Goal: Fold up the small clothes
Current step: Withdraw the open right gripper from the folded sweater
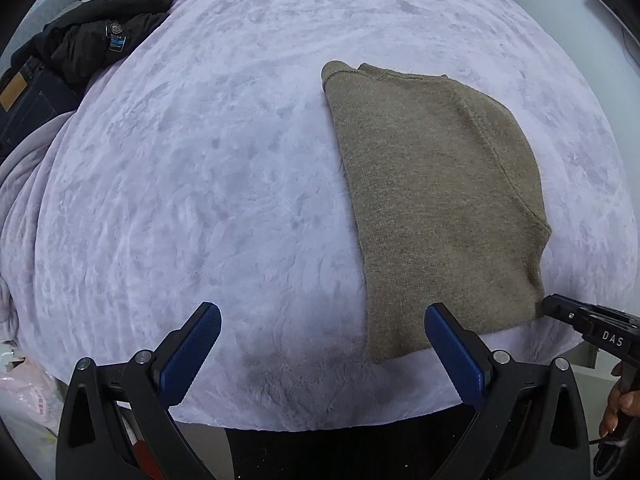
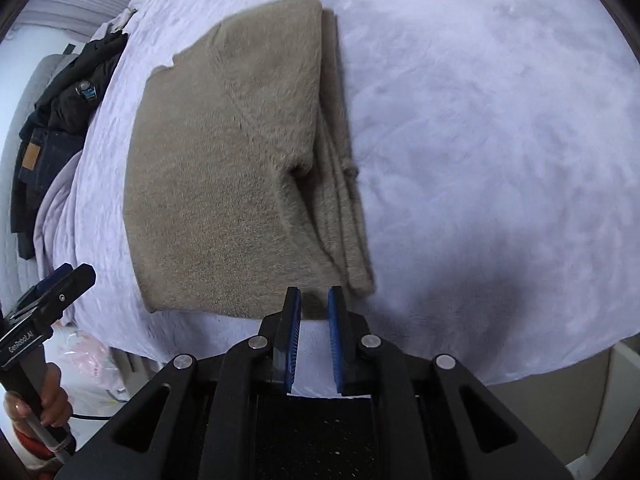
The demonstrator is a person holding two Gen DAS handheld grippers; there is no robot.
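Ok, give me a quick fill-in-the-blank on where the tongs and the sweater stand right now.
1. The folded sweater is ____ in colour.
2. The left tongs are wide ____ and hold nothing.
3. The right tongs, with their jaws close together, sit at the sweater's near ____.
4. The sweater lies on a lavender ____ that covers the bed.

Missing words: tan; open; edge; blanket

Counting, both views: one folded tan sweater (image 1: pixel 436 200) is lying on one lavender plush blanket (image 1: pixel 208 184). Two grippers are showing: the left gripper (image 1: pixel 322 318), its two blue pads (image 1: pixel 192 354) standing wide apart, and the right gripper (image 2: pixel 314 300), its two pads nearly together. One pile of dark clothes (image 1: pixel 80 48) is sitting at the far left edge, with one pair of jeans (image 1: pixel 24 100) beside it. One pink plastic bag (image 1: pixel 28 392) is showing below the edge.
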